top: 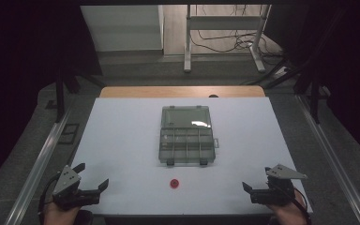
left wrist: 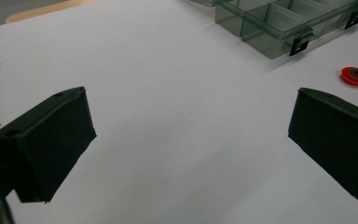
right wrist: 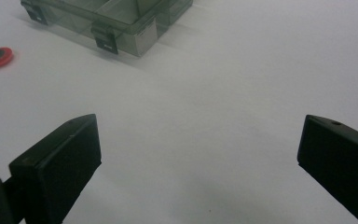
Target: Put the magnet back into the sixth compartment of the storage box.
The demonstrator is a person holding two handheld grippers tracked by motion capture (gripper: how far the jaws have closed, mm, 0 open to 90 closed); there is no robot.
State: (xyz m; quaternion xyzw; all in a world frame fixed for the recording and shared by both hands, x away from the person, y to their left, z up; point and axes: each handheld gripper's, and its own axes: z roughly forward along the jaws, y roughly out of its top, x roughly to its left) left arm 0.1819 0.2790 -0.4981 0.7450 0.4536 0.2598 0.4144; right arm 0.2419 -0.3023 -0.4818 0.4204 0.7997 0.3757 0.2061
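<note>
Nothing appears started: left gripper (top: 93, 188) and right gripper (top: 252, 191) rest at the table's (top: 122, 140) near edge, jaws apart, empty; compartment box (top: 186, 136) open, red disc (top: 174, 183) untouched

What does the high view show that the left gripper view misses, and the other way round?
High view alone: both hand-held grippers, the left hand-held gripper and right hand-held gripper, both open, plus the box's raised lid and the floor cables. Left gripper view alone: a close look at the dark centre of the red disc. Both share the compartment box and the white table.
</note>
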